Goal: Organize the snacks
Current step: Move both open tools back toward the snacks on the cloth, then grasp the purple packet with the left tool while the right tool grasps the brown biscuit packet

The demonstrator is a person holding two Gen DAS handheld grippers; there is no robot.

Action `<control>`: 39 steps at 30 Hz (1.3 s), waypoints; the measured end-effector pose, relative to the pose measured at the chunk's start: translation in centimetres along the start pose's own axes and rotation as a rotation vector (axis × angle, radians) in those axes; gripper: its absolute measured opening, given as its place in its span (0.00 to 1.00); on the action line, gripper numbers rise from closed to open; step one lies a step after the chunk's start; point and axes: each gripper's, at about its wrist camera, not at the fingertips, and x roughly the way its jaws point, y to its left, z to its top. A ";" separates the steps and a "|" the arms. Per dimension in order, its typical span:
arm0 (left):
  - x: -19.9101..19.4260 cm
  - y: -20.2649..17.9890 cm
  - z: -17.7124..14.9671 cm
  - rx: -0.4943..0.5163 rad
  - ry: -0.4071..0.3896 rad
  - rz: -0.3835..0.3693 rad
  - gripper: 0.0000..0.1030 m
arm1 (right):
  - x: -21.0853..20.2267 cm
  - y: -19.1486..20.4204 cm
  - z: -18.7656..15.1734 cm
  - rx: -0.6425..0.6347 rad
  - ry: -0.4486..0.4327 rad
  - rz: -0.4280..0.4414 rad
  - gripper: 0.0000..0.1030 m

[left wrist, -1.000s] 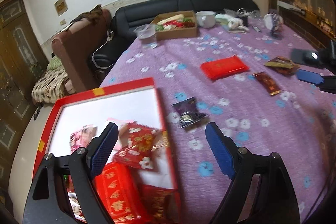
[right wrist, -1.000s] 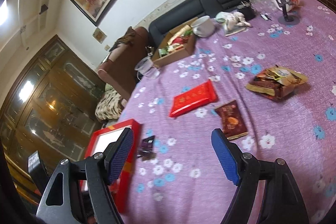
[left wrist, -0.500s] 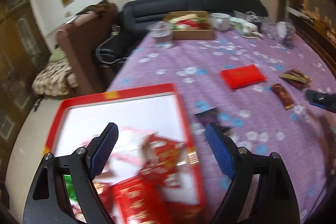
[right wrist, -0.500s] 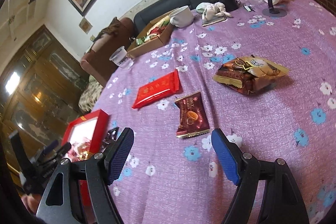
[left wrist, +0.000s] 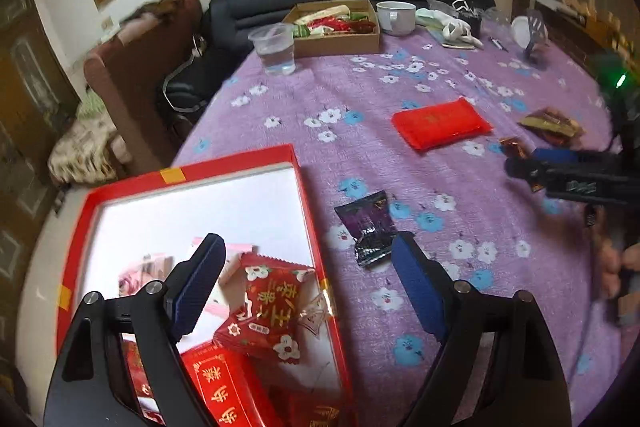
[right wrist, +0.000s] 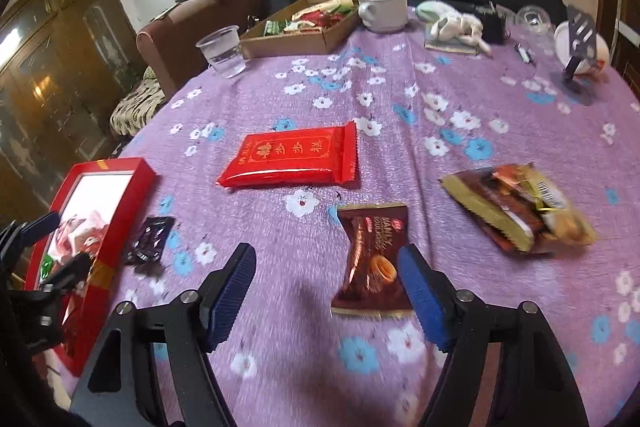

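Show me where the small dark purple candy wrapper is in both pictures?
Left wrist view: the small dark purple crinkled candy wrapper lies near the middle, just right of the red cardboard gift box.
Right wrist view: it lies at lower left, again just right of that box.
Shared landmark: the flat red rectangular snack packet farther up the table.

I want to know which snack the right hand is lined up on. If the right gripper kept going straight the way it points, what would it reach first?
Probably the brown wrapped snack: it lies just ahead of the open right gripper, nearer its right finger. Depth is hard to judge.
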 end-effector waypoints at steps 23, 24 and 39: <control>6.5 -5.4 1.4 -0.007 0.121 -0.048 0.83 | 0.0 -2.9 0.1 0.049 0.001 -0.018 0.35; 6.7 -5.5 1.4 -0.003 0.116 -0.047 0.80 | 0.0 -3.0 0.1 0.054 0.002 -0.014 0.35; 5.1 -8.6 0.2 0.098 0.121 -0.169 0.43 | 0.0 -3.1 0.1 0.060 0.005 -0.004 0.35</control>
